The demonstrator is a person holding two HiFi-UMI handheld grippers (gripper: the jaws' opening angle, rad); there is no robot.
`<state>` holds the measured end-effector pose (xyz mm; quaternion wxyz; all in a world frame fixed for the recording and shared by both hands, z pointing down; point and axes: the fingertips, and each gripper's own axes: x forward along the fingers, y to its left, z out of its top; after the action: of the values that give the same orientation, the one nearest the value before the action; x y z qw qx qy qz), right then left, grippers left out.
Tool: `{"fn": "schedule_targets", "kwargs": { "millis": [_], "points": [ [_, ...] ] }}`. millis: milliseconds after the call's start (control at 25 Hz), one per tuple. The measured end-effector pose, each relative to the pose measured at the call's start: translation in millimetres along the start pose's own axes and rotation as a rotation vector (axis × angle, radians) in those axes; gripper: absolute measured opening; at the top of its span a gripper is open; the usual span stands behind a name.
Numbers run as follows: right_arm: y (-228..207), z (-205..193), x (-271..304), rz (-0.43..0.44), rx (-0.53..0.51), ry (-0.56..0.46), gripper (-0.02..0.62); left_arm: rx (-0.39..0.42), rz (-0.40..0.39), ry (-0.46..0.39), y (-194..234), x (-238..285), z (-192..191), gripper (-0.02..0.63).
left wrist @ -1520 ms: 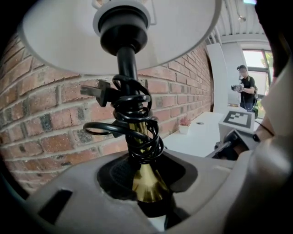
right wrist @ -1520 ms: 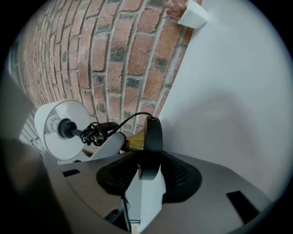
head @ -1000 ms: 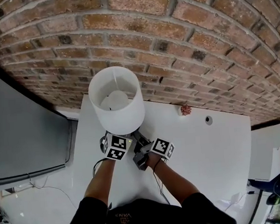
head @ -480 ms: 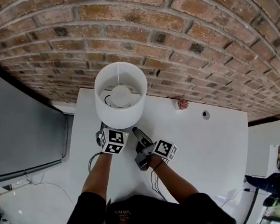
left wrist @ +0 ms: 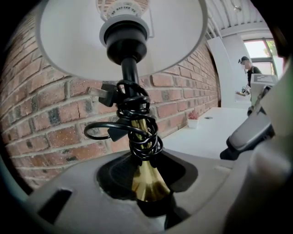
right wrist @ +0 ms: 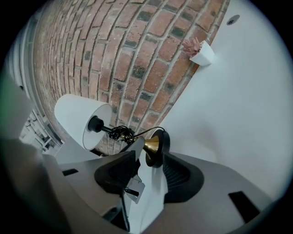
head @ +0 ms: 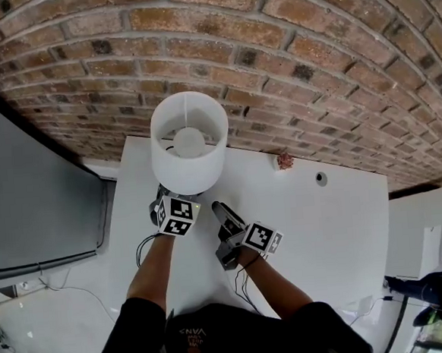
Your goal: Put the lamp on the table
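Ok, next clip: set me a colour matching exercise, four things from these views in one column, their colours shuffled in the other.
Things:
1. lampshade
2. cord
3. flared foot of the lamp
4. little plant

Colours:
A. brass
B. pink
C. white
D. black

Pairs: 1-C, 2-D, 3-A, 4-B.
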<state>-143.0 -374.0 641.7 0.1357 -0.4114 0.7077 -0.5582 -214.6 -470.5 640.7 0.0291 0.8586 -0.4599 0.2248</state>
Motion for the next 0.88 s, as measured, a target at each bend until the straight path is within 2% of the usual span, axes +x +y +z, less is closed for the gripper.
{"fn": "schedule_targets", "kwargs": {
  "millis": [320, 480, 880],
  "points": [
    [18.6, 6.3, -22.9, 0.008, -0.088, -0.029, 0.167, -0.059, 0.021, 0.061, -2.6, -21.6, -12.0, 0.196],
    [25.0, 12.9, -34.9, 0.001, -0.148, -0.060, 0.158, -0.086, 0.031, 0.048, -8.3, -39.0, -8.1, 0.204],
    [42.5, 9.3, -75.8, 0.014, -0.255, -0.070, 0.121, -0.085, 0.091, -0.004, -26.0, -101.4, 13.8, 0.206]
  ]
}}
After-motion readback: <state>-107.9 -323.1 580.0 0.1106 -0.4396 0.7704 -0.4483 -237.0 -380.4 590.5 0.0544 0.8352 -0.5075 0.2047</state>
